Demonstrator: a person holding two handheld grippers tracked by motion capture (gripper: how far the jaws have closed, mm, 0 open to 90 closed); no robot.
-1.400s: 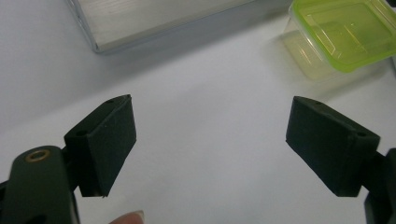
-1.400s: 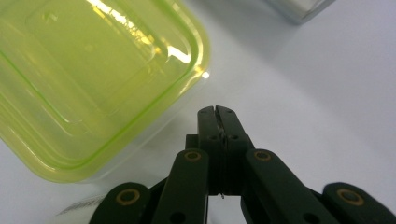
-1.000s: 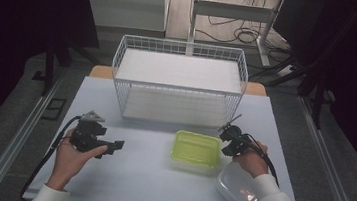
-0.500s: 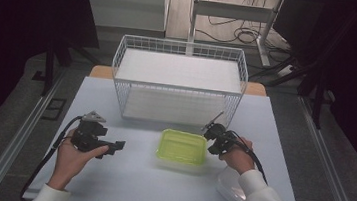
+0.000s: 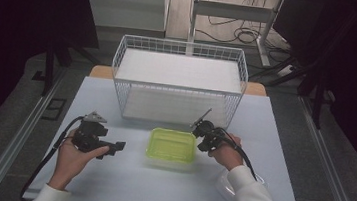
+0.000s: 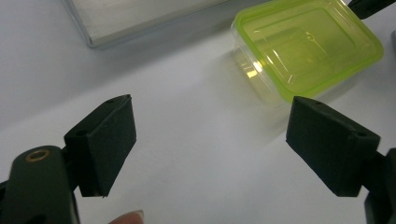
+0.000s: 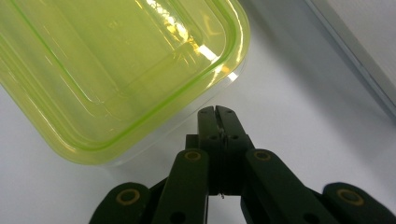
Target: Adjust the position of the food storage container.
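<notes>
Container (image 5: 171,147) just left of my closed right tool (image 5: 201,142).
Empty left tool (image 5: 117,147) waits open, farther away; container's long side faces me.

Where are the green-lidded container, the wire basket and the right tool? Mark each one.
green-lidded container (image 5: 171,146), high view, middle of its lid
wire basket (image 5: 178,86), high view, front top rim
right tool (image 7: 215,112), right gripper view, tips of its shut jaws

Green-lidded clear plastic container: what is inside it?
Through the translucent green lid, the green-lidded clear plastic container looks empty; the lid's glare hides parts of the floor. It sits on the white table, with the shut right gripper at its side.
</notes>
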